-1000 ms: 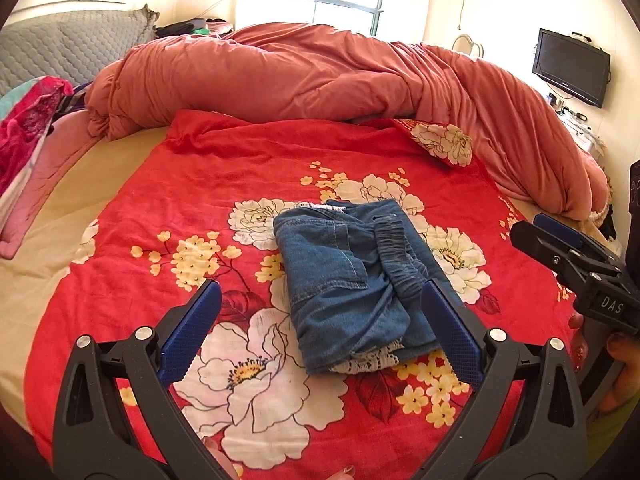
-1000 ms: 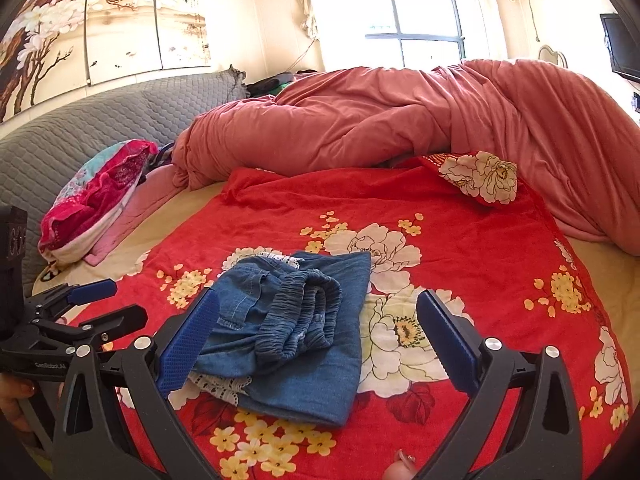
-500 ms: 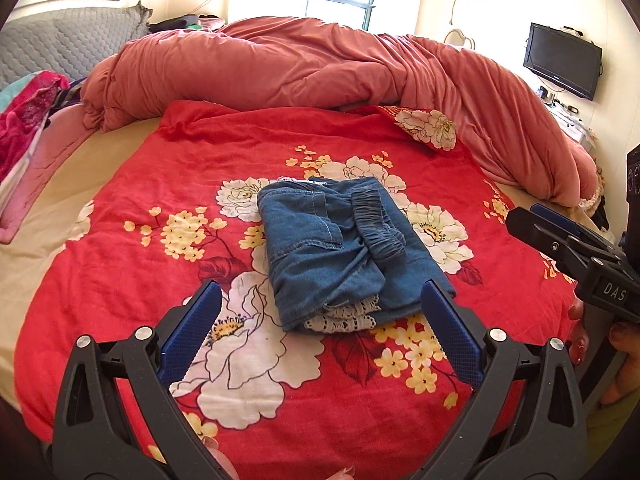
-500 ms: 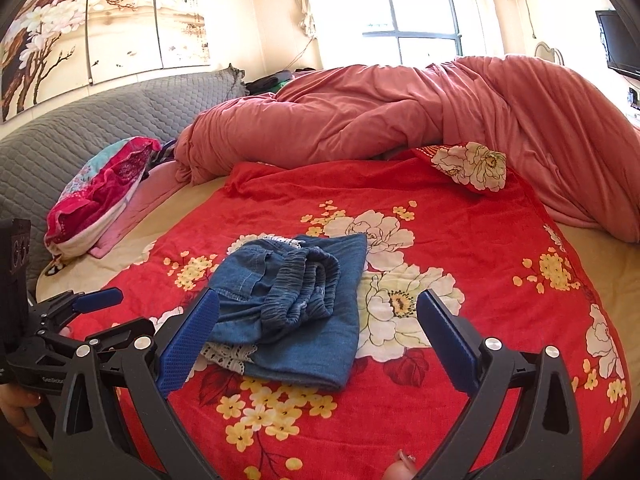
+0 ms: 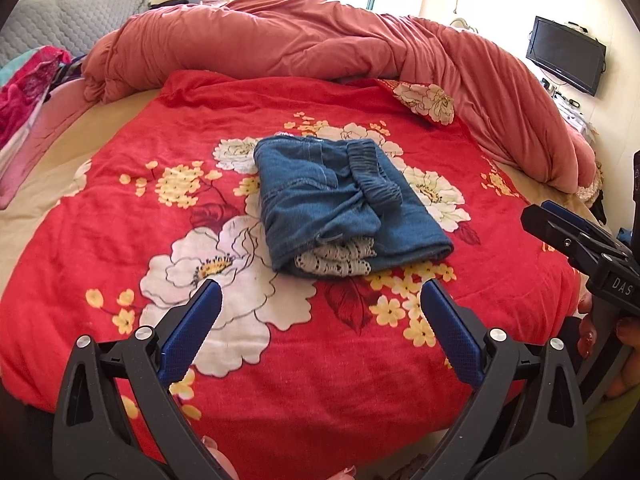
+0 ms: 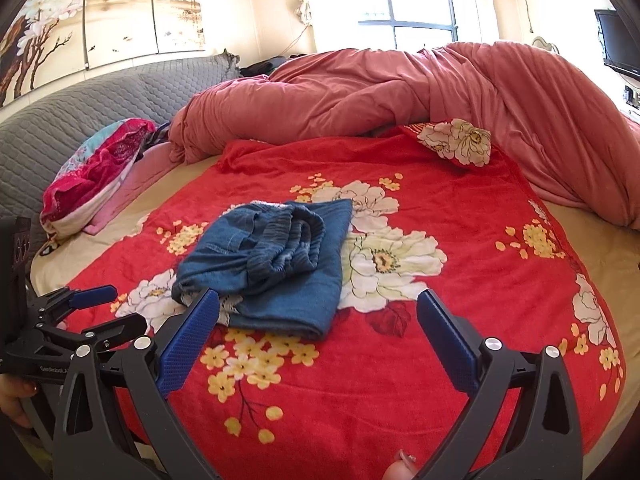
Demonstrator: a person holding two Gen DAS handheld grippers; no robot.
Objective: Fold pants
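Observation:
Blue denim pants (image 5: 340, 204) lie folded into a compact bundle on the red floral blanket (image 5: 200, 152), with white lace trim showing at the near end and the elastic waistband on top. My left gripper (image 5: 320, 300) hangs open near the bed's front edge, well short of the bundle and holding nothing. In the right wrist view the same pants (image 6: 272, 264) lie left of centre, and my right gripper (image 6: 318, 308) stands open and empty in front of them. Each gripper shows in the other's view: the right gripper (image 5: 580, 240) at the right edge, the left gripper (image 6: 80, 312) at the lower left.
A bunched salmon duvet (image 5: 320, 52) runs along the far and right sides of the bed. A pink patterned cloth pile (image 6: 96, 168) lies at the left beside a grey quilted headboard (image 6: 100, 100). A wall TV (image 5: 566, 54) hangs at the right.
Both grippers have drawn back from the folded pants toward the bed's front edge, so the bundle looks farther away. The pants have not moved, and both grippers stay open.

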